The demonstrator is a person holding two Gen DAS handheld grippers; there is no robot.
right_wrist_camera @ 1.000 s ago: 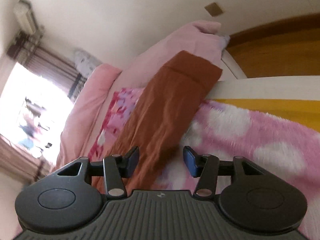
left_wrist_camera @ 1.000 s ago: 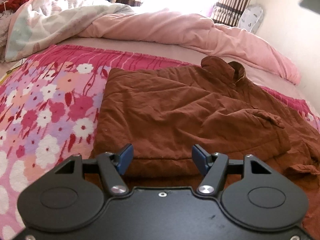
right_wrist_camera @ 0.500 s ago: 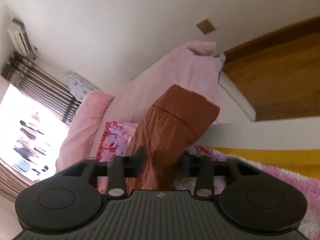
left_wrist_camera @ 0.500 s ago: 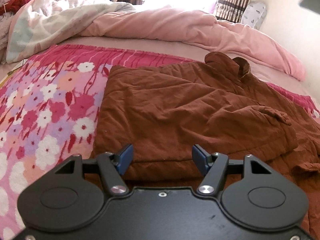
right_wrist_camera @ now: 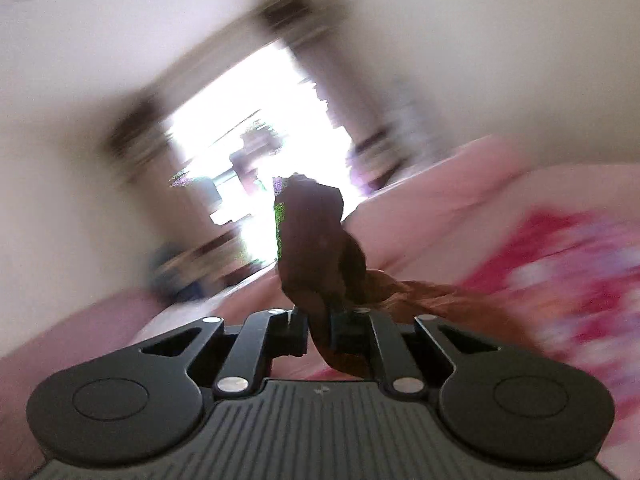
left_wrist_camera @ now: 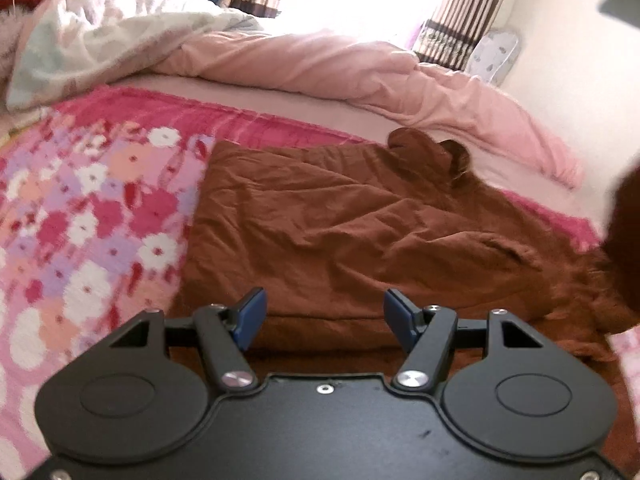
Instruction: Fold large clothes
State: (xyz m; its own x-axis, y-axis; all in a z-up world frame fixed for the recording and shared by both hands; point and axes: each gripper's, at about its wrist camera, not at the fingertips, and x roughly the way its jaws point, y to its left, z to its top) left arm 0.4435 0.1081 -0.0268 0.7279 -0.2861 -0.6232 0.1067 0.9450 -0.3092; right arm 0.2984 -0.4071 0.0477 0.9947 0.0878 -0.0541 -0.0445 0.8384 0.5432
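A large rust-brown padded jacket (left_wrist_camera: 340, 232) lies partly folded on the flowered pink blanket (left_wrist_camera: 80, 220). My left gripper (left_wrist_camera: 324, 312) is open and empty, hovering just above the jacket's near folded edge. My right gripper (right_wrist_camera: 318, 330) is shut on a bunched brown sleeve (right_wrist_camera: 316, 240) and holds it lifted, the cloth trailing down to the right toward the bed. The lifted sleeve shows at the right edge of the left wrist view (left_wrist_camera: 628, 240). The right wrist view is motion-blurred.
A rumpled pink duvet (left_wrist_camera: 360, 68) and a pale flowered quilt (left_wrist_camera: 100, 36) lie along the far side of the bed. A bright window with striped curtains (left_wrist_camera: 452, 12) is behind. A white wall (left_wrist_camera: 568, 52) stands at the right.
My right gripper has closed on the brown sleeve and swung it up off the bed edge, turning toward the window. The left gripper stayed open and hardly moved.
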